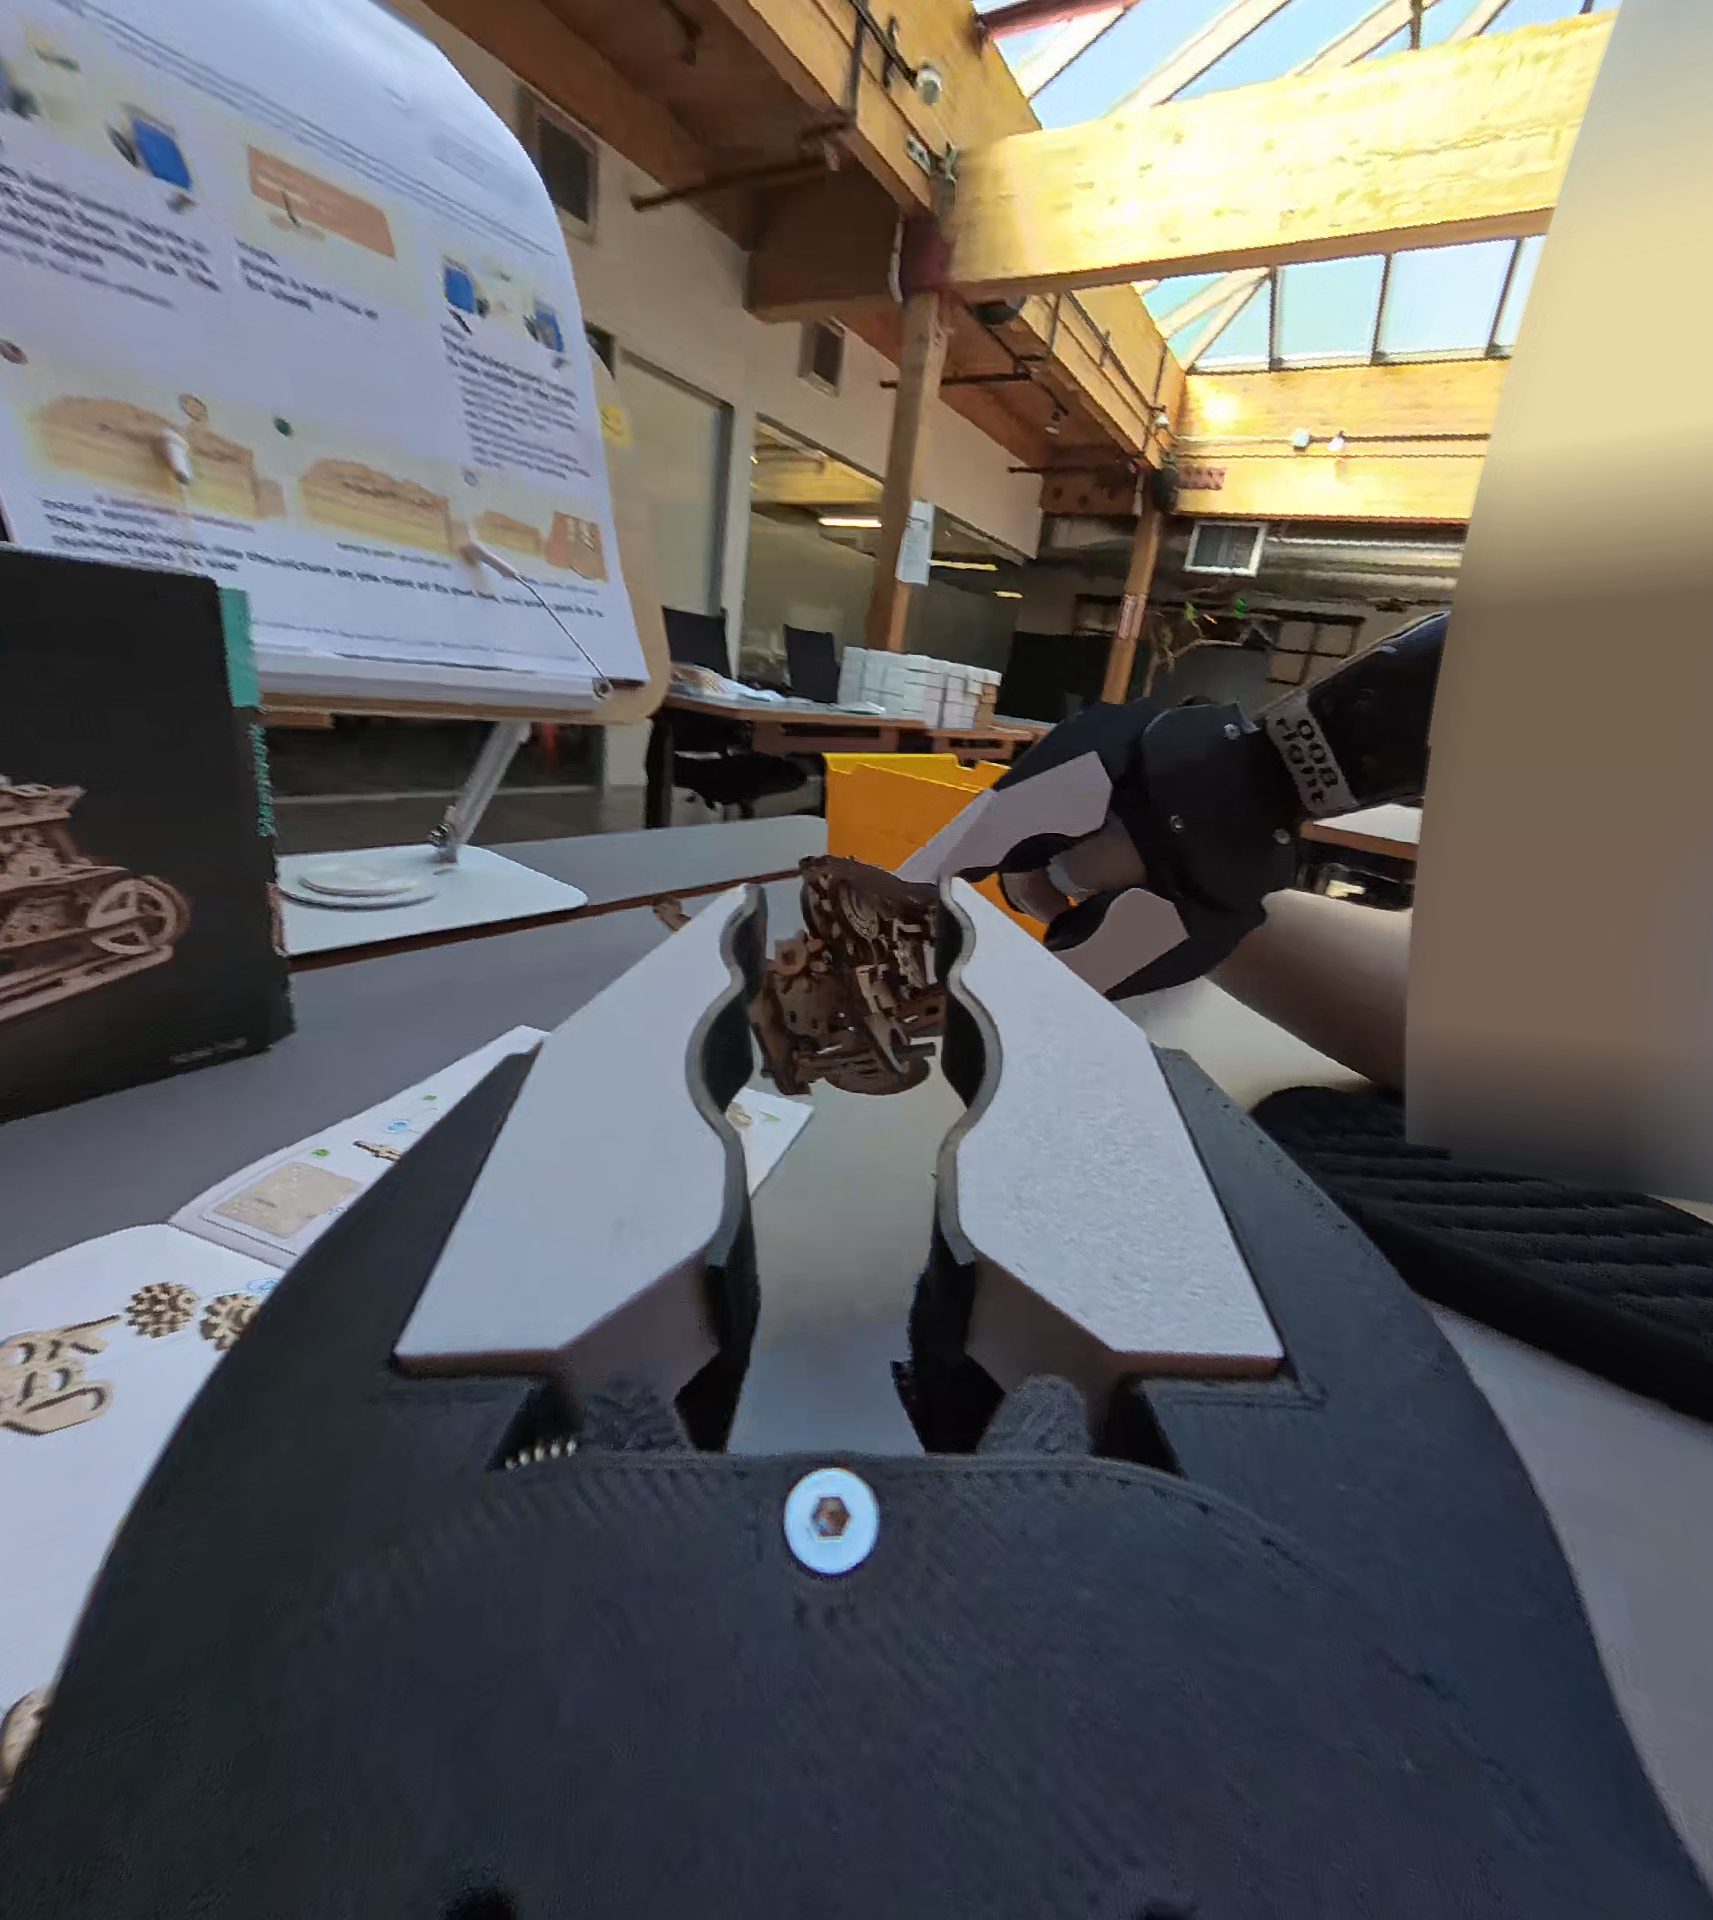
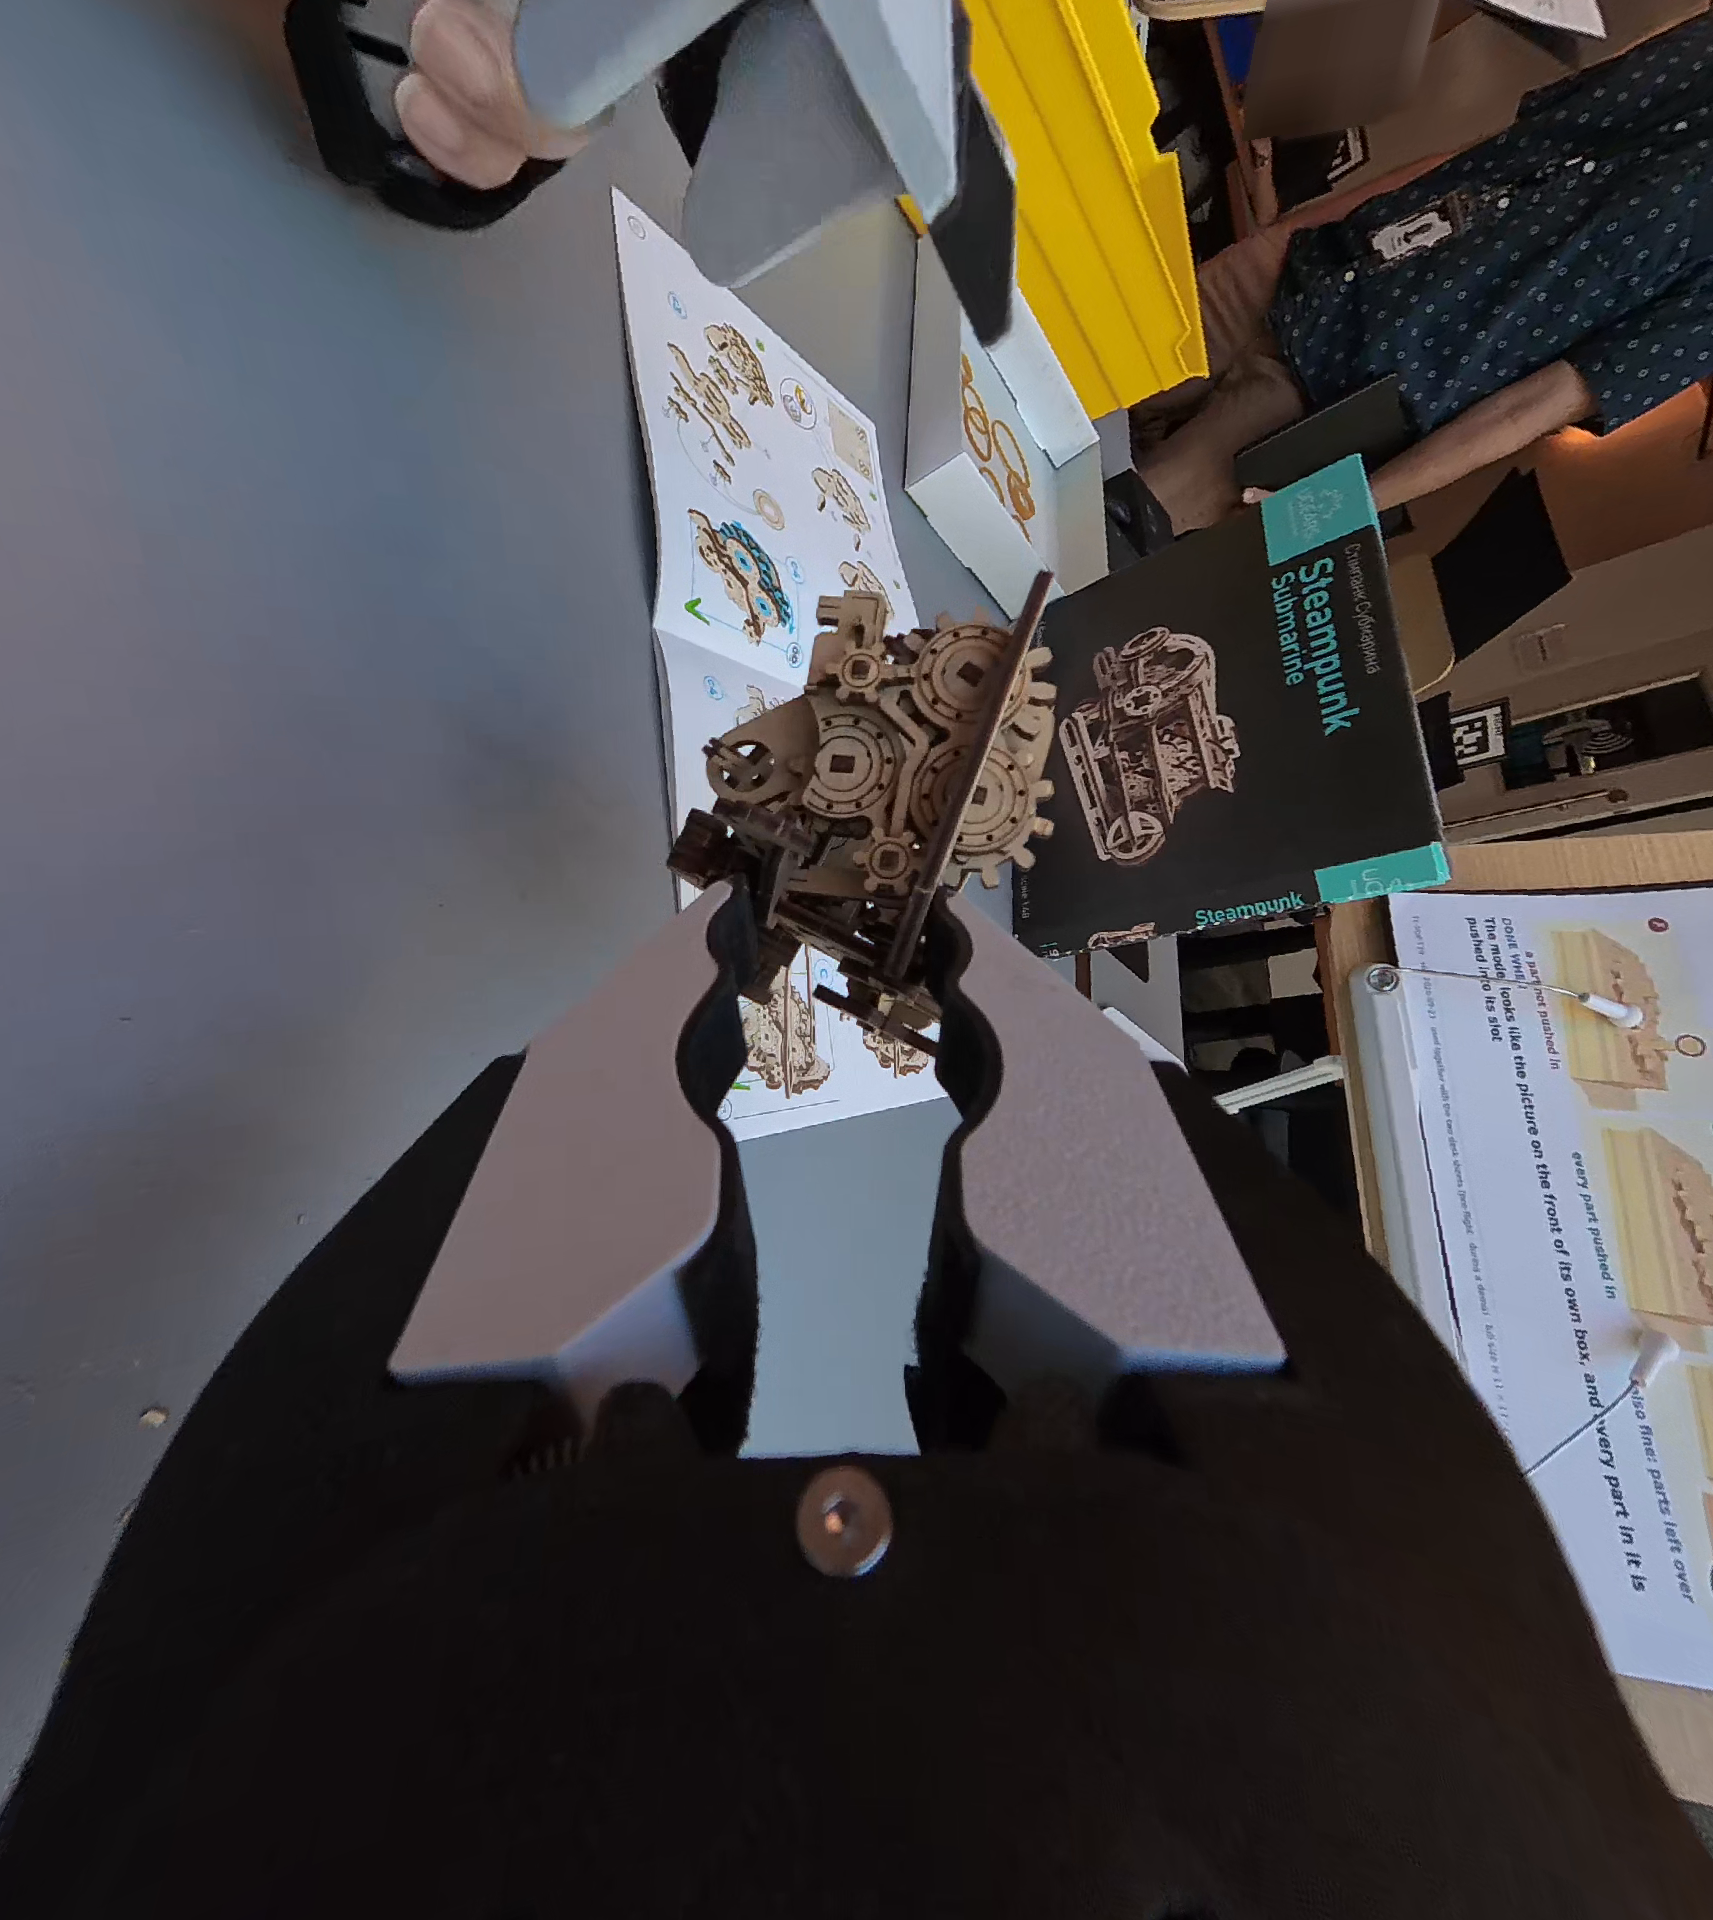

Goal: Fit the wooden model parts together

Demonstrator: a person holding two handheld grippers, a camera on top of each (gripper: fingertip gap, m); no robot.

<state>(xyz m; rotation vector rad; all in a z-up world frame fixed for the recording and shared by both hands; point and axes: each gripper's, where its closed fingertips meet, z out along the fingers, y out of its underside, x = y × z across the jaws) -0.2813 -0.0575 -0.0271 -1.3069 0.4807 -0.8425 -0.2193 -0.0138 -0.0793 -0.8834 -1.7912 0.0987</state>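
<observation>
My right gripper (image 2: 836, 935) is shut on a wooden gear assembly (image 2: 893, 769), a cluster of pale cogwheels on dark brown frame parts. Both pads press on its dark lower end and hold it above the grey table (image 2: 208, 727). In the left wrist view the assembly (image 1: 852, 987) shows through the gap of my left gripper (image 1: 847, 904), with a right gripper finger (image 1: 1018, 821) on its top. My left gripper is open, with a gap between its left pad and the assembly. In the right wrist view my left gripper (image 2: 862, 291) hangs a little beyond the assembly, apart from it.
An open instruction booklet (image 2: 758, 468) lies under the assembly. A dark product box (image 1: 73, 810) stands at the left, with an instruction sheet on a stand (image 1: 260, 312) behind it. A yellow bin (image 1: 893, 821) and a small white box (image 2: 987, 457) are nearby. A person (image 2: 1558, 260) sits beyond. My right fingertips sit around 10 cm from my left ones.
</observation>
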